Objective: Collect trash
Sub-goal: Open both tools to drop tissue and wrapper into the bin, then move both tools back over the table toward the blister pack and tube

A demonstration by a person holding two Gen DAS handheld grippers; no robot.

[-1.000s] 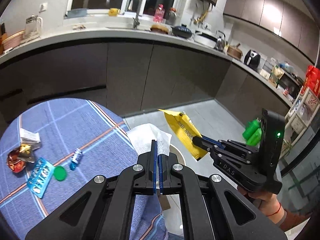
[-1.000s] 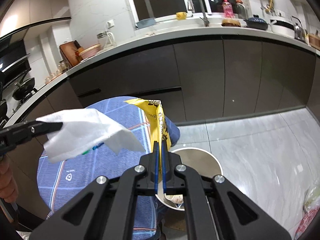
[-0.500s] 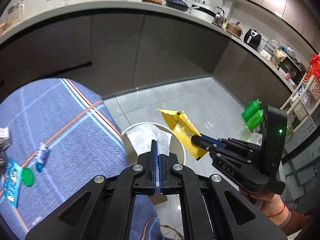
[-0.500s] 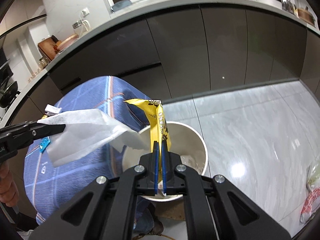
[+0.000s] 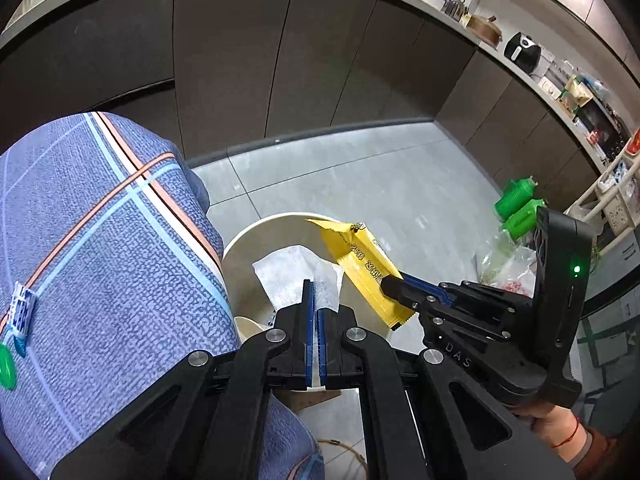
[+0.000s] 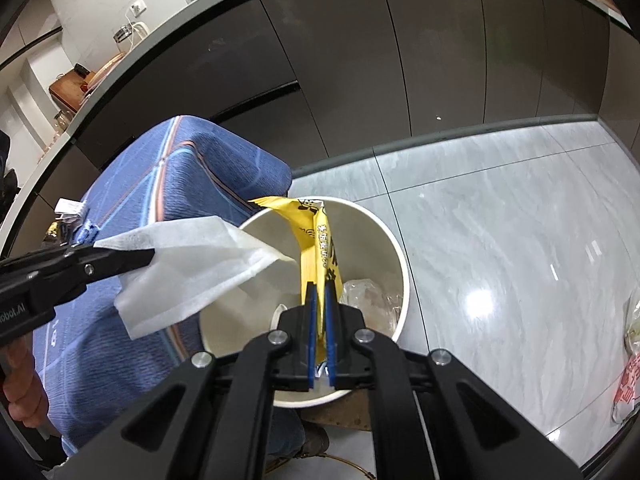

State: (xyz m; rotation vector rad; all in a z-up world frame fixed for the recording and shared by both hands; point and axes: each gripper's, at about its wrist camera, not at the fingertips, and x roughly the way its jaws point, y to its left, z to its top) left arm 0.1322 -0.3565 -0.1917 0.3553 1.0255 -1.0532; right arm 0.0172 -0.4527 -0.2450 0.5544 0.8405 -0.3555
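A round cream trash bin [image 5: 256, 232] stands on the floor beside the table. My left gripper [image 5: 315, 282] is shut on a white tissue [image 5: 292, 276], which hangs over the bin's mouth. My right gripper [image 5: 390, 284] holds a yellow snack wrapper [image 5: 356, 256] just to the right, also above the bin. In the right wrist view the right gripper [image 6: 320, 288] points down into the bin [image 6: 396, 264]. Its jaws are opening, with the yellow wrapper [image 6: 316, 240] still upright between the pads. The tissue [image 6: 192, 272] juts from the left gripper [image 6: 148, 256] over the bin's left rim.
The table under a blue checked cloth [image 5: 100, 240] borders the bin on the left, with a small blue packet [image 5: 20, 316] and a green cap [image 5: 6, 370] on it. Crumpled clear plastic [image 6: 368, 296] lies inside the bin. Green bottles [image 5: 516, 212] and a plastic bag [image 5: 504, 264] sit on the tiled floor.
Both grippers have come down and tilted steeply toward the bin, which now fills the lower middle of both views. Tissue and wrapper went along, and the right pads stand slightly wider apart.
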